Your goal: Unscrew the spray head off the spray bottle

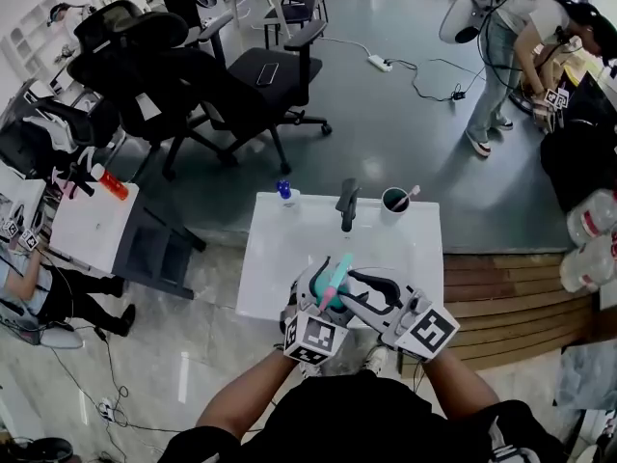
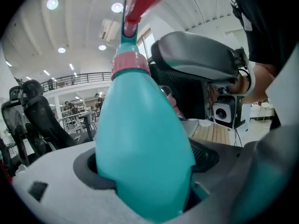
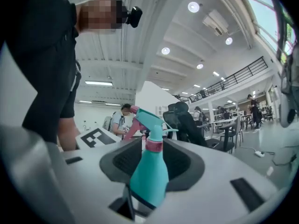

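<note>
A teal spray bottle with a pink collar and a pink trigger is held up over the near edge of the white table, close to my body. My left gripper is shut on its round body, which fills the left gripper view, with the neck rising out of the jaws. My right gripper meets it from the right. In the right gripper view the bottle stands upright with its base wedged between the right jaws, and the spray head is on it. The left gripper's marker cube shows behind.
At the table's far edge stand a small blue-capped bottle, a black upright object and a dark cup with a stick in it. Black office chairs fill the floor beyond. A person bends over at the back right.
</note>
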The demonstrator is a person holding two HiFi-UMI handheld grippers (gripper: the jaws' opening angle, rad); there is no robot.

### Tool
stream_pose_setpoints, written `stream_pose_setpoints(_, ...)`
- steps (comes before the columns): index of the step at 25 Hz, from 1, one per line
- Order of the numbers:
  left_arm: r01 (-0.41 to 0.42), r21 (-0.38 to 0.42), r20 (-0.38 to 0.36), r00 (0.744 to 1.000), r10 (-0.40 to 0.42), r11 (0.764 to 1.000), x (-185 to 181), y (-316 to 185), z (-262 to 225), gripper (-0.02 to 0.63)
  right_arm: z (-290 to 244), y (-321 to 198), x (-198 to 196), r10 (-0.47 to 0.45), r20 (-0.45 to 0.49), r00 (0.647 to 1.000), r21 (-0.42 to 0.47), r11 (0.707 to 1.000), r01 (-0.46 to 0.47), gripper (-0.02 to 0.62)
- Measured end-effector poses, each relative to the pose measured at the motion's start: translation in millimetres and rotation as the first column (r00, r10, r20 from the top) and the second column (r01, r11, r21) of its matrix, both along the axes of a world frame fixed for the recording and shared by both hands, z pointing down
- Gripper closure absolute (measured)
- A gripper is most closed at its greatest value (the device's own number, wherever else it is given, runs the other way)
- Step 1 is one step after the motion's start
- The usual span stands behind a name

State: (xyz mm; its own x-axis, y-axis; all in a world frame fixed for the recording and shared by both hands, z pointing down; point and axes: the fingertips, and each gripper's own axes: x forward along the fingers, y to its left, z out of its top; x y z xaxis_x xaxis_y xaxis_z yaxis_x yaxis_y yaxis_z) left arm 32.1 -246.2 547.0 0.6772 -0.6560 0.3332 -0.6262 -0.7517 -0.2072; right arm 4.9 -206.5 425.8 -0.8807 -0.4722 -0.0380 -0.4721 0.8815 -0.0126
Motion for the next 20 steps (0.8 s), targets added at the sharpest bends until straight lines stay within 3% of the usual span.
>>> stream_pose_setpoints(8, 0.003, 0.006, -0.009, 1.000, -0.003, 1.000, 7.8, 1.4, -2.0, 0.143, -5.9, -8.1, -1.4, 0.046, 0.037, 0.998, 0.007, 0.999, -0.047, 0.459)
stream_pose_setpoints(14, -0.182, 0.016, -0.074, 0.980, 0.183, 0.983, 21.1, 21.5, -14.4, 0.143, -13.5, 5.8, -0.3, -0.054, 0.048, 0.997, -0.021, 0.998, 0.055, 0.463)
stream_pose_setpoints(17, -0.344, 0.034, -0.087, 0.934, 0.345, 0.939, 27.2, 42.7, -21.6, 0.143, -18.9, 19.4, 0.8, -0.164, 0.045, 0.985, -0.007, 0.986, 0.165, 0.463)
stream_pose_setpoints(20, -0.525, 0.034, -0.091, 0.846, 0.525, 0.851, 32.9, 70.7, -31.0, 0.143, -25.8, 36.2, 3.5, -0.317, 0.042, 0.947, -0.019, 0.948, 0.318, 0.464)
